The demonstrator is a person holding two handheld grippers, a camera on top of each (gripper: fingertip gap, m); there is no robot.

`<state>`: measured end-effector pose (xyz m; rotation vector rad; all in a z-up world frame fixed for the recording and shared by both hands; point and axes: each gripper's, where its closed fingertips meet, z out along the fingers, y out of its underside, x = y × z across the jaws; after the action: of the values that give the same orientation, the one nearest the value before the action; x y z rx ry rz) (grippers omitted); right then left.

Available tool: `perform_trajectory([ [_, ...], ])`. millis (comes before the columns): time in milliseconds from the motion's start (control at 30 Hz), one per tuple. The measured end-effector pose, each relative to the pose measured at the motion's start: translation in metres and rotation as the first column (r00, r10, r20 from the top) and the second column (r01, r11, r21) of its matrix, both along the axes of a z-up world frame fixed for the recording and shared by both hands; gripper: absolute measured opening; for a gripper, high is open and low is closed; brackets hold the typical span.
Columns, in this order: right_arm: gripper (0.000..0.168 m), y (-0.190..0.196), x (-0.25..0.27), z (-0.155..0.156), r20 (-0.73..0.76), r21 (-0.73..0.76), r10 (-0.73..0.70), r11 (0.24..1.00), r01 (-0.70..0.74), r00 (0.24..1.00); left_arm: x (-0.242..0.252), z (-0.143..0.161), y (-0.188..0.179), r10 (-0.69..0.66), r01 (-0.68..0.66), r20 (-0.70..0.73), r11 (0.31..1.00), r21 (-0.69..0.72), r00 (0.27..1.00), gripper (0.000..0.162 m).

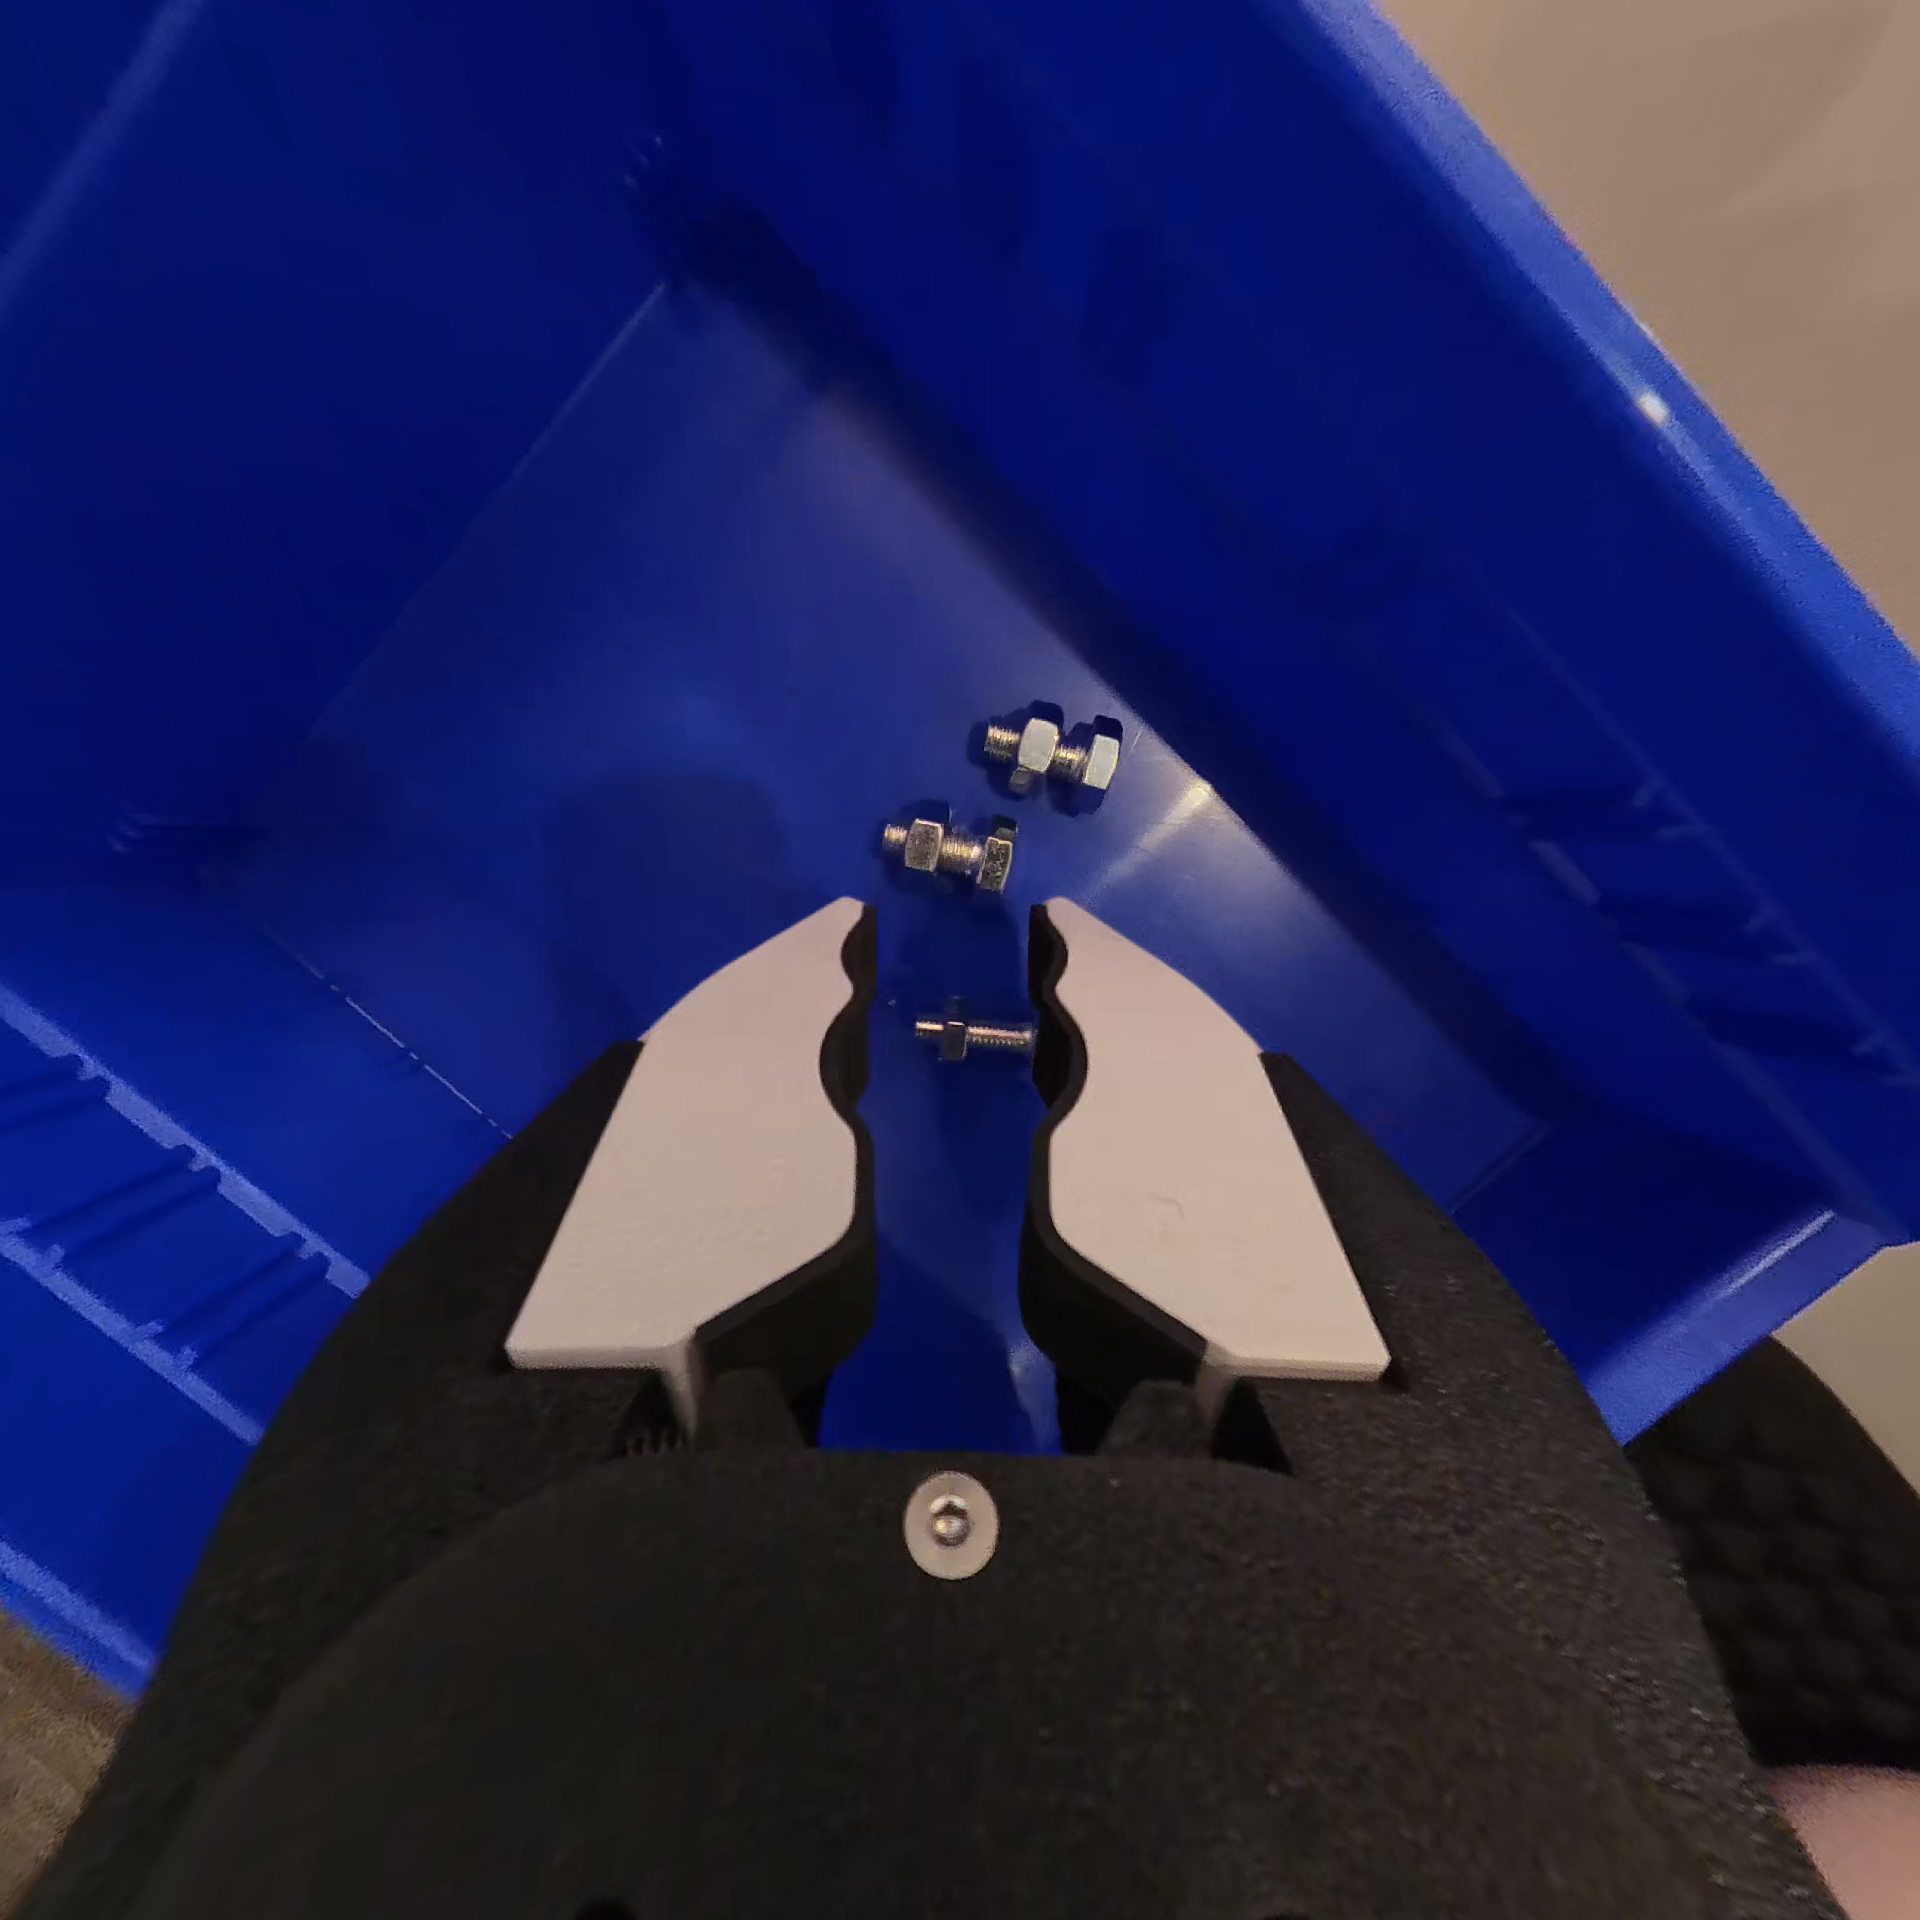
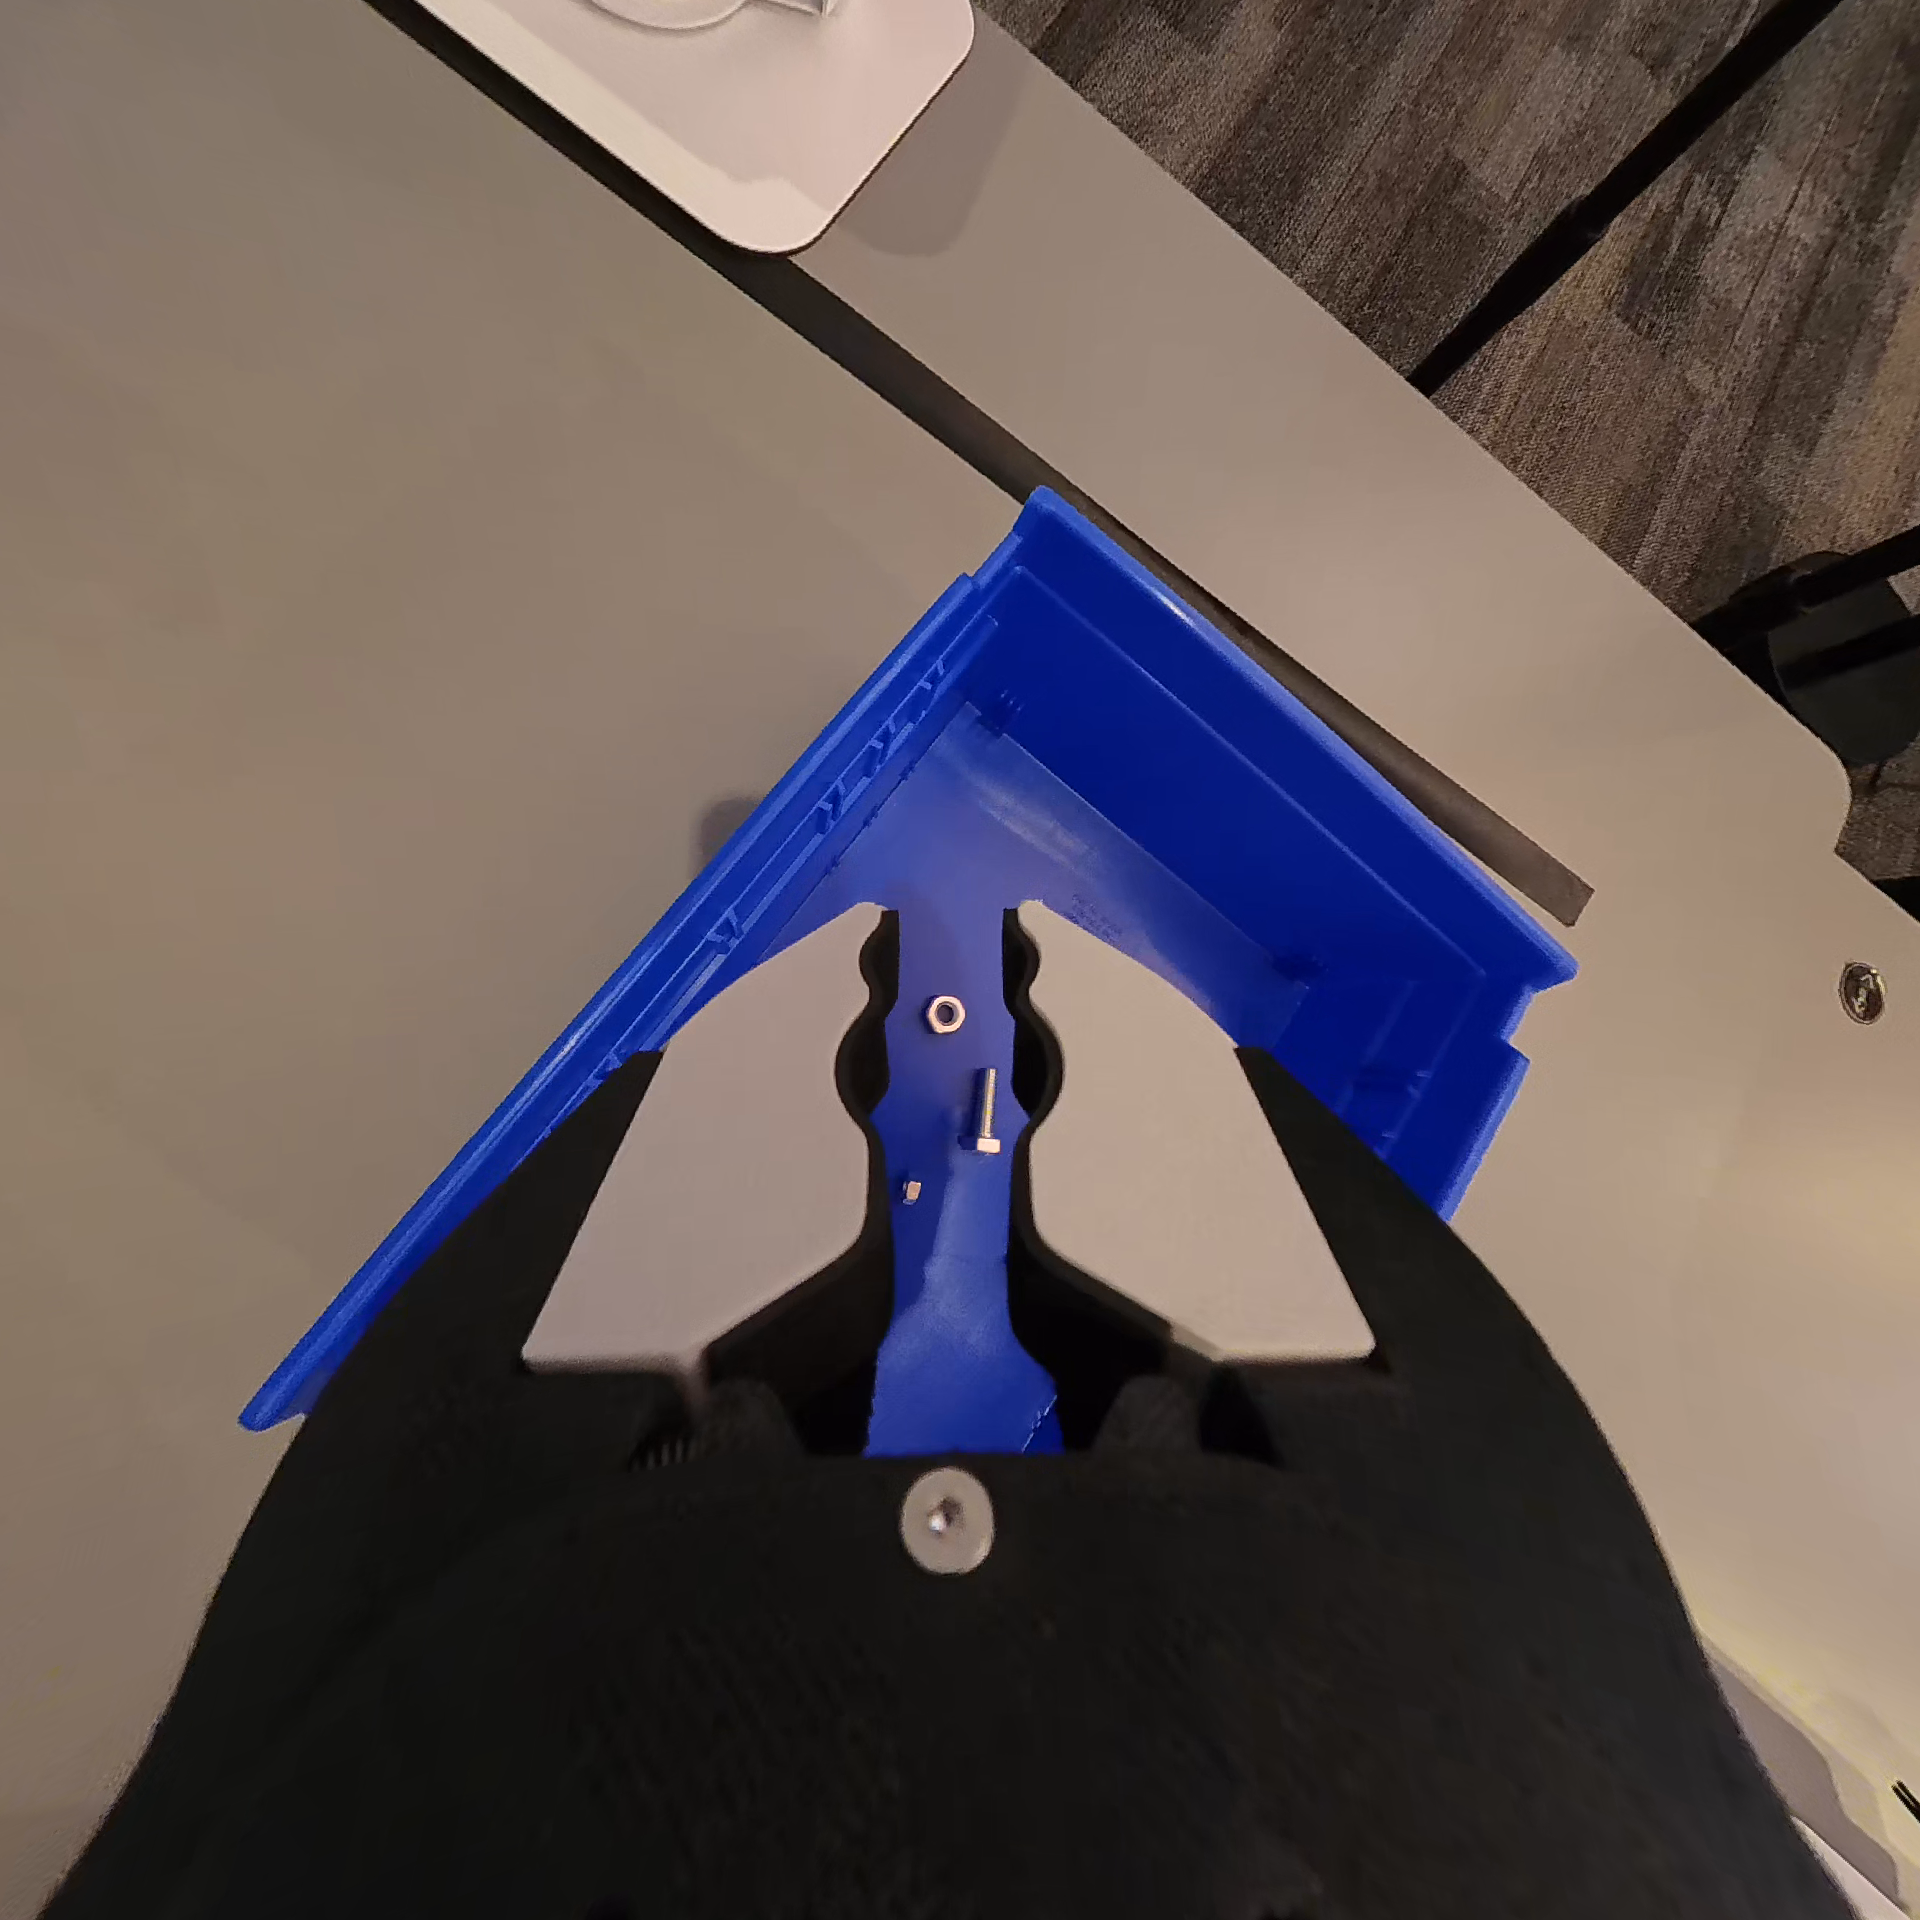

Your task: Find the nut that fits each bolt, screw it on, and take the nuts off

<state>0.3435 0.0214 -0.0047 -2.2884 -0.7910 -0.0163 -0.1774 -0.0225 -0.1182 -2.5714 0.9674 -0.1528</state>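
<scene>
In the left wrist view, three bolts are lying on the floor of a blue bin, each with a nut threaded on. The smallest bolt is sitting in the gap between the fingers of the left gripper, whose jaws are standing apart and gripping nothing. A middle bolt is lying just beyond the fingertips, and the largest bolt is resting farther on, near the bin's wall.

In the right wrist view, the right gripper is hovering over a blue bin, jaws parted and empty. Seen between the fingers, a loose nut, a bare bolt and a small nut are lying apart on the floor. This bin is sitting on a grey table, with a white pad lying near the table's far edge.
</scene>
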Motion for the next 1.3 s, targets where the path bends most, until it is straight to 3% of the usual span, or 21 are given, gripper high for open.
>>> perform_trajectory([
  [167,0.02,0.0,-0.004,-0.002,0.008,-0.005,0.009,1.0,-0.008,1.0,-0.002,0.002,0.0,0.16,-0.155,0.065,0.985,-0.073,0.985,0.02],
  [333,0.021,-0.001,-0.007,-0.007,0.032,-0.021,0.019,1.0,-0.018,0.999,0.005,0.005,0.006,0.351,-0.329,0.15,0.932,-0.15,0.924,0.021],
  [533,0.021,0.0,-0.008,-0.009,0.04,-0.025,0.022,0.999,-0.021,0.999,-0.003,-0.009,0.012,0.461,-0.441,0.098,0.881,-0.17,0.882,0.026],
  [633,0.021,0.001,-0.008,-0.01,0.045,-0.022,0.023,1.0,-0.022,0.999,0.007,-0.012,0.012,0.482,-0.443,0.154,0.866,-0.232,0.863,0.031],
  [933,0.021,0.001,-0.01,-0.015,0.075,-0.035,0.035,0.999,-0.032,0.997,0.007,-0.026,0.008,0.449,-0.437,0.006,0.874,-0.213,0.894,0.027],
  [1300,0.021,0.0,-0.013,-0.017,0.086,-0.038,0.048,0.998,-0.045,0.995,-0.001,-0.024,0.006,0.434,-0.425,-0.008,0.88,-0.214,0.901,0.025],
])
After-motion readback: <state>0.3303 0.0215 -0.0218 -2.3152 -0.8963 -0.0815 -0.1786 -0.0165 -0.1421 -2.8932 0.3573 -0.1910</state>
